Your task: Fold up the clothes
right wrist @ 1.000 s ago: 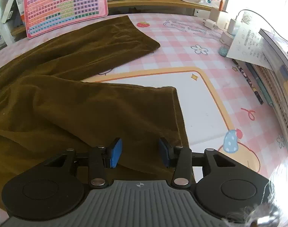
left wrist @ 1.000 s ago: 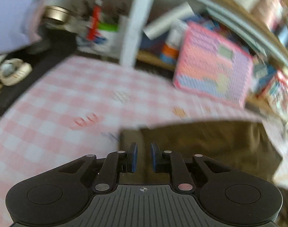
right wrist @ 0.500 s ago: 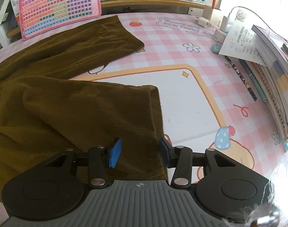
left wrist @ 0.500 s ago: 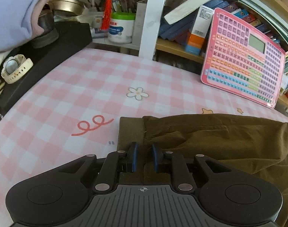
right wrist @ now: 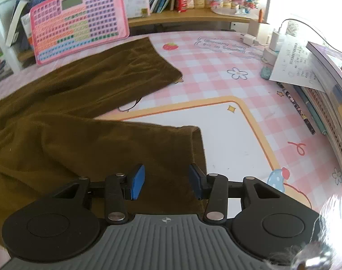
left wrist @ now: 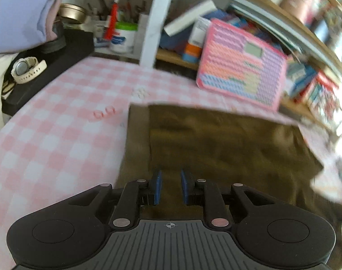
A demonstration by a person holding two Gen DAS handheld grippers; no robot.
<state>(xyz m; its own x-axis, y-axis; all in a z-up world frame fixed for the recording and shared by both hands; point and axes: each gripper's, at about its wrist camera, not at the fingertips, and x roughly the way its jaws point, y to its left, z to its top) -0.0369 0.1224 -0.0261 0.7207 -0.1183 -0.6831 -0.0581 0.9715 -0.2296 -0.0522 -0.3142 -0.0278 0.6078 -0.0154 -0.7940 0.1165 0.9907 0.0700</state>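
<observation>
Right, we've got the olive-brown trousers (right wrist: pixel 65 121) spread flat on the bench (right wrist: pixel 218 76), which has a pink-check cover w/ flower and strawberry prints. In the right wrist view both legs run toward the right: the far leg ends near a strawberry print (right wrist: pixel 170 46), the near leg's hem lies on the white panel w/ the orange border. Our right tongs (right wrist: pixel 166 181) sit over that near hem, jaws moderately apart w/ cloth below and between them; we can't see the pads pressing it.

Left wrist view is blurred. Our left tongs (left wrist: pixel 171 186) are narrow, a small gap between the blue pads, over the trousers' other end near its left edge. Whether they pinch fabric we can't tell.

Behind the trousers a pink keyboard toy (right wrist: pixel 78 20) leans against the shelf. Books (right wrist: pixel 328 94) are stacked along the bench's right side, and a white watch (left wrist: pixel 28 69) lies on a black box at far left.
</observation>
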